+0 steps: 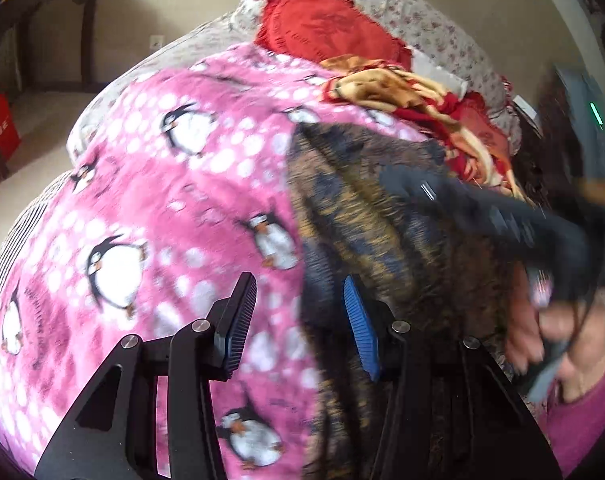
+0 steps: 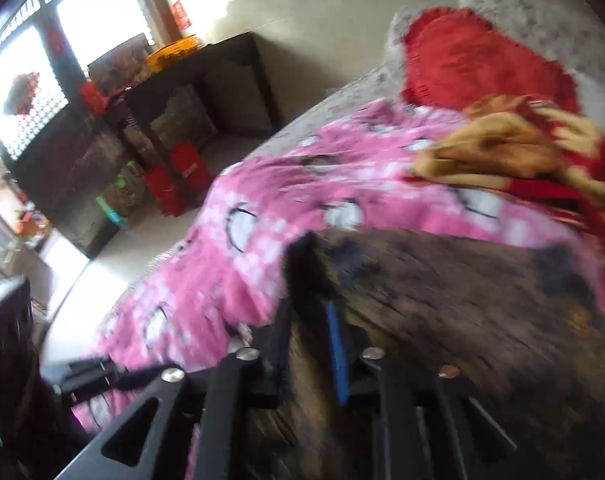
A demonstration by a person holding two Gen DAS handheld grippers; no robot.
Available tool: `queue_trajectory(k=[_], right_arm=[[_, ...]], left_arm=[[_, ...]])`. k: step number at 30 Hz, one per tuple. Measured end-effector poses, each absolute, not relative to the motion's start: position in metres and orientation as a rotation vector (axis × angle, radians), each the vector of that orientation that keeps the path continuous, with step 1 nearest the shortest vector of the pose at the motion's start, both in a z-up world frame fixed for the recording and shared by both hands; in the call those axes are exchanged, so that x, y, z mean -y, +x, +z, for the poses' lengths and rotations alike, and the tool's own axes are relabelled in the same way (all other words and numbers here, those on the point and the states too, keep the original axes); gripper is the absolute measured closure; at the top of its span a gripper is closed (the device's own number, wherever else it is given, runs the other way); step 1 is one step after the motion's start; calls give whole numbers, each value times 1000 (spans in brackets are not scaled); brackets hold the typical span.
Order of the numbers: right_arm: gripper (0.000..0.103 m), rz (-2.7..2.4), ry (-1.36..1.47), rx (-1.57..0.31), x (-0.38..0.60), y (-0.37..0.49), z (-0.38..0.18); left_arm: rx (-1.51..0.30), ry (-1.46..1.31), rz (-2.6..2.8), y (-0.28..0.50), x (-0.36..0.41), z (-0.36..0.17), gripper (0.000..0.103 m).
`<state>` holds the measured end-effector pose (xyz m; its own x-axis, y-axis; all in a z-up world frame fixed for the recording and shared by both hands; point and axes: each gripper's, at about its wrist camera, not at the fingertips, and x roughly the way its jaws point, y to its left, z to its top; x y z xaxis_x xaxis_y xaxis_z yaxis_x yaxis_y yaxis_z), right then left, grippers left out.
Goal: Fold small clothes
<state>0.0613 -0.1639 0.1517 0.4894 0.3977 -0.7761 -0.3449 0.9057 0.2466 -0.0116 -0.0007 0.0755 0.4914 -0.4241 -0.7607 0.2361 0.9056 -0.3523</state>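
- Dark patterned garment (image 1: 382, 240): brown and navy knit, spread flat on the right part of the pink penguin blanket (image 1: 162, 200), with its left edge running across the blanket's middle.
- Probably light and very soft, not slippery, not fragile; likely to sag and crease when lifted, so better taken at two corners or along one edge than in the middle.
- Best hold, by judgement: the left edge, where it lies free on the blanket and can be carried over to the opposite side.
- Left gripper (image 1: 298, 320): fingers spread, standing astride that left edge, one black finger over the blanket, the blue pad over the garment; no pinching visible.
- Right gripper (image 2: 312, 336): fingers close together with only a narrow gap, low over the garment near the same edge; brown cloth seen in the gap, but too blurred to tell whether pinched or only near.
- Red-and-tan cloth (image 1: 402, 88): crumpled heap at the far right border of the blanket, just beyond the garment, perhaps waiting for folding.
- Red cushion (image 1: 326, 28): beyond the blanket's far end, on the flowered sheet (image 1: 442, 40).
- Containers: none on the blanket.
- Red bags (image 2: 182, 172): on the floor, well apart from the blanket's left side; content hidden.
- Orange bowl (image 2: 174, 50): on the dark table (image 2: 222, 60) farther behind those bags; content impossible to tell.
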Motion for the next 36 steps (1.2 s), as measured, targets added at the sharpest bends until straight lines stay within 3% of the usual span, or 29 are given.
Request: queue_trajectory(k=[6,8,14,15,17,19,22,26,27,28,30,33,36], right_arm=[[76,282,74,-1036,218,19,117],[82,226,103,-1039,233,19,103],[80,136,169,-987,263,7,125],[78,136,168,-981,269,-2,132],[59,108,152,-937,288,-27,151],[23,33,118,-859,310,-58,170],[20,-92,19,-809,332,-92,178],[21,-133,-36,-902,345,-91,154],[27,-135,-33,-914,347,-89,149],[51,-137,-26,-919,351,-87,145],[81,-158,18,-933,362,-84,144],[92,-167,211,-886,396,-92,156],[92,-161,346,-855,420,-98,162]], left_arm=[[-1033,-126,-382,0,38,58,58],[-1079,-58,-355,7,50,42,57],[-1078,-11,-329,8,58,46,57],[-1076,-10,-328,8,58,48,57],[-1065,0,-327,4,59,51,57],[-1046,6,-321,1,60,56,57],[-1009,-12,-314,-7,62,68,57],[-1008,-26,-343,-7,76,77,57],[-1012,-14,-347,-8,82,76,57],[-1013,5,-350,-9,89,75,57],[-1018,44,-347,-11,97,71,57],[-1030,62,-341,-10,101,64,57],[-1038,54,-334,-7,99,59,57]])
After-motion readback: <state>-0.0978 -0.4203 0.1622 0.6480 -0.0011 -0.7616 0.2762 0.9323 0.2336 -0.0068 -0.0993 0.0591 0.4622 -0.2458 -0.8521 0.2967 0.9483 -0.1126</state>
